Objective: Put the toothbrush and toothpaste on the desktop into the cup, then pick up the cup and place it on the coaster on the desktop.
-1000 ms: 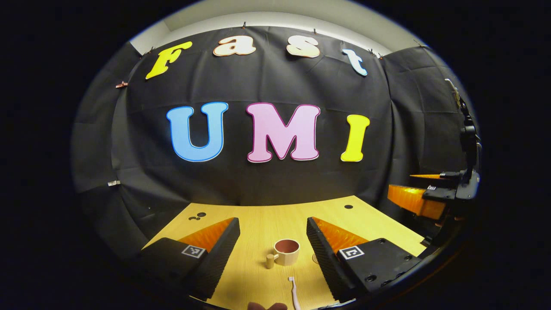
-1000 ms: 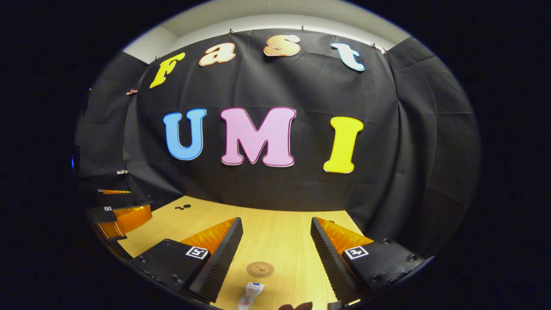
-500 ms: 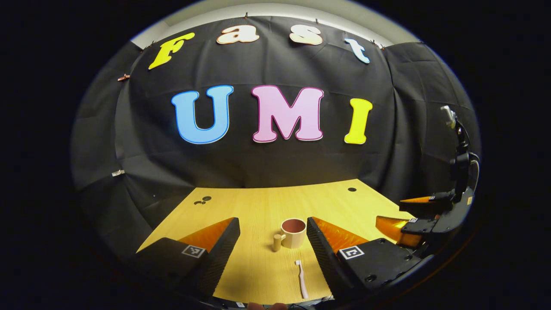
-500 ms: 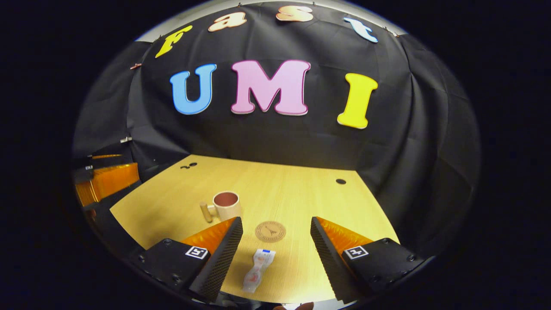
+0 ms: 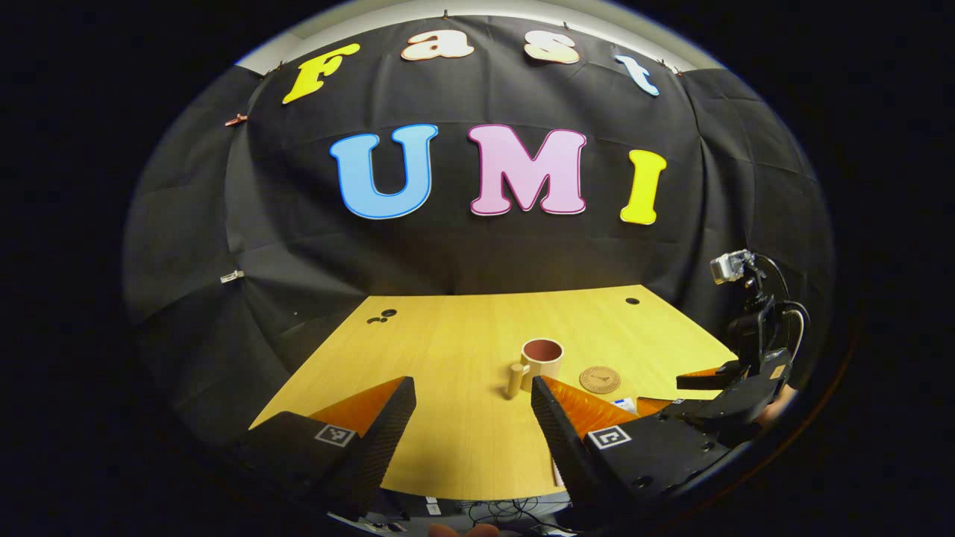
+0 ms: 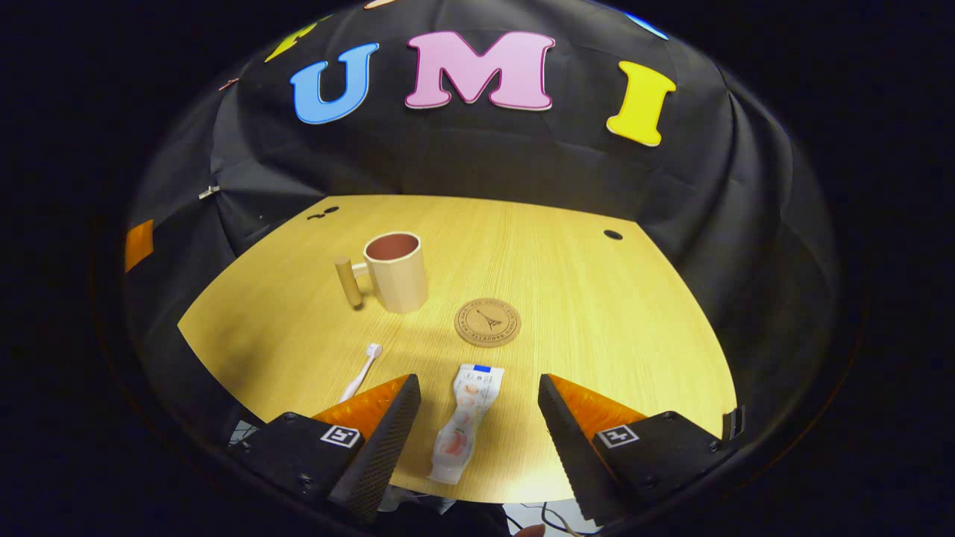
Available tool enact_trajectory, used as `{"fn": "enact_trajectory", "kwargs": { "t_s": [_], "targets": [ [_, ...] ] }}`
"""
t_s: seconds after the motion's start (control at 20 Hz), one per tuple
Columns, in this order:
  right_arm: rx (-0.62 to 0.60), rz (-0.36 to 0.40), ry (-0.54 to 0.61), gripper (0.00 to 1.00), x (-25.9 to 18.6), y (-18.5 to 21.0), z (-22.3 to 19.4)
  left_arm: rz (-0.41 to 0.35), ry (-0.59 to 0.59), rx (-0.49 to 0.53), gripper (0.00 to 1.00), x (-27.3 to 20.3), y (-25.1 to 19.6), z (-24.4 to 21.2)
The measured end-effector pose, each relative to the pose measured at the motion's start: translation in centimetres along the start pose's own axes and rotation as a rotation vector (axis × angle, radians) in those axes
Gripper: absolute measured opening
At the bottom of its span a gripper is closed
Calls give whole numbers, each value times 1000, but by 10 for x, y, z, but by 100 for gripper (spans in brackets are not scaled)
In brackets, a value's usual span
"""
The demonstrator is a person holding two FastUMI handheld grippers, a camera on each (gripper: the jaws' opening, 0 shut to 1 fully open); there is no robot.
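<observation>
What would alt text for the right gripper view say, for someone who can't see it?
An open right gripper hovers over a toothpaste tube lying flat on a wooden desktop. Beyond it lie a round coaster, an upright empty cup with its handle pointing left, and a toothbrush at lower left.

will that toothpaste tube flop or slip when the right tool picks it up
The toothpaste tube looks soft and flattened, so it would probably bend if pinched near one end. Its glossy skin may be a bit slippery. Lying flat on the desktop, it seems unlikely to roll.
</observation>
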State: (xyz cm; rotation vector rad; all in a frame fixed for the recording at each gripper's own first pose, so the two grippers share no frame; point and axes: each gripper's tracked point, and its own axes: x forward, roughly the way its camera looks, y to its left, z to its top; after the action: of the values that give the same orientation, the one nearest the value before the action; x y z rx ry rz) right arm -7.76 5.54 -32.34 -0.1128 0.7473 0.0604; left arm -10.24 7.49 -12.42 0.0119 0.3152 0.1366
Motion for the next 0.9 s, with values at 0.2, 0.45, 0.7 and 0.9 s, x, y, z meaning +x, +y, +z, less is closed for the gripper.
{"fn": "enact_trajectory", "kwargs": {
  "t_s": [0.2,0.45,0.7,0.9],
  "targets": [
    [-5,-29,136,98,25,0,-39,50,16,-5,97,-13,25,-11],
    [17,-34,238,98,48,4,-61,99,16,-33,97,-25,44,-19],
    [74,-36,327,95,61,10,-71,119,17,-58,97,-29,52,-24],
    [134,-52,373,88,66,11,-71,124,11,-77,97,-28,57,-25]
  ]
}}
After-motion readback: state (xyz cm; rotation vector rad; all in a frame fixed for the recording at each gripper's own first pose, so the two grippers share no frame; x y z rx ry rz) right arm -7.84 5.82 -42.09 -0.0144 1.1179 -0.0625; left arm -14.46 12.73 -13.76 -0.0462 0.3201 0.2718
